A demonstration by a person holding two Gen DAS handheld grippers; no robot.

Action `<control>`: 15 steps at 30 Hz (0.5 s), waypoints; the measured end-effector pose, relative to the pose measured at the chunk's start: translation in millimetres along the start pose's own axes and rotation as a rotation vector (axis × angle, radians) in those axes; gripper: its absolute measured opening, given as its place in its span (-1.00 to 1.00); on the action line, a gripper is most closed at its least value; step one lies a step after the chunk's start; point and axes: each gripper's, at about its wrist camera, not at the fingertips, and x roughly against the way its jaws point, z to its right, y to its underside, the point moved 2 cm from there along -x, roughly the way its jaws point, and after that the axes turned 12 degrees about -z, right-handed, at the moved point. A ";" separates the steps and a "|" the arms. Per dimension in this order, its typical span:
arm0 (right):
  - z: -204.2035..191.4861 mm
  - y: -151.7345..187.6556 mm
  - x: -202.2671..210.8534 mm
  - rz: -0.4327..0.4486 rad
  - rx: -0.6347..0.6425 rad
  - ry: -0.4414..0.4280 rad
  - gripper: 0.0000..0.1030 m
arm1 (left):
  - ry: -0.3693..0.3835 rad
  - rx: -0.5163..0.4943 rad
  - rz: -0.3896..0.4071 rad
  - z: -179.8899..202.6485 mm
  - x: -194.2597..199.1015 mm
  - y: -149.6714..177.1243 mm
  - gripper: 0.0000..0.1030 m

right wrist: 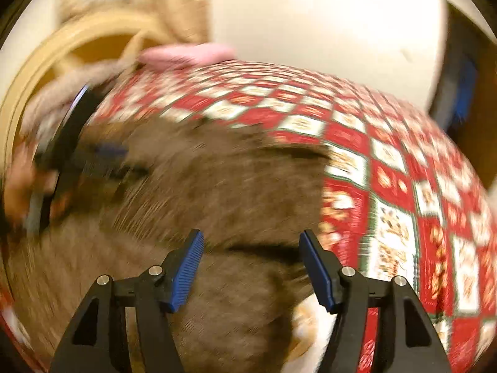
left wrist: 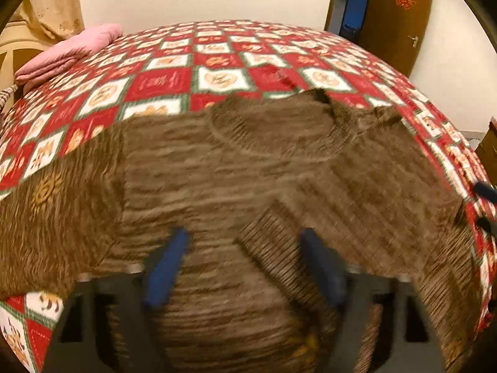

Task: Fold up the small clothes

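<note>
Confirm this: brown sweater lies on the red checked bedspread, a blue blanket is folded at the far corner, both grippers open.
One error: the folded blanket is pink, not blue, as the left wrist view shows. The sweater, bedspread and open left gripper and right gripper are right.

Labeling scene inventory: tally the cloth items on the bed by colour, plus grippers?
Brown: 1, the sweater
Pink: 1, the folded blanket
Red and white check: 1, the bedspread
Grippers: 2, left gripper and right gripper, both open
Total: 5
</note>
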 end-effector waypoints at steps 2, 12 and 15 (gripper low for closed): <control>24.9 -22.0 -7.1 0.022 -0.088 0.031 0.26 | 0.007 -0.022 -0.010 7.7 -0.7 -3.8 -0.25; 55.4 -80.0 -105.0 -0.170 -0.166 0.000 -0.76 | -0.016 -0.090 0.090 12.9 15.9 -21.9 -0.92; 56.0 -79.6 -86.1 -0.092 -0.156 0.033 -0.89 | -0.019 -0.057 0.157 -0.8 29.2 -41.9 -0.92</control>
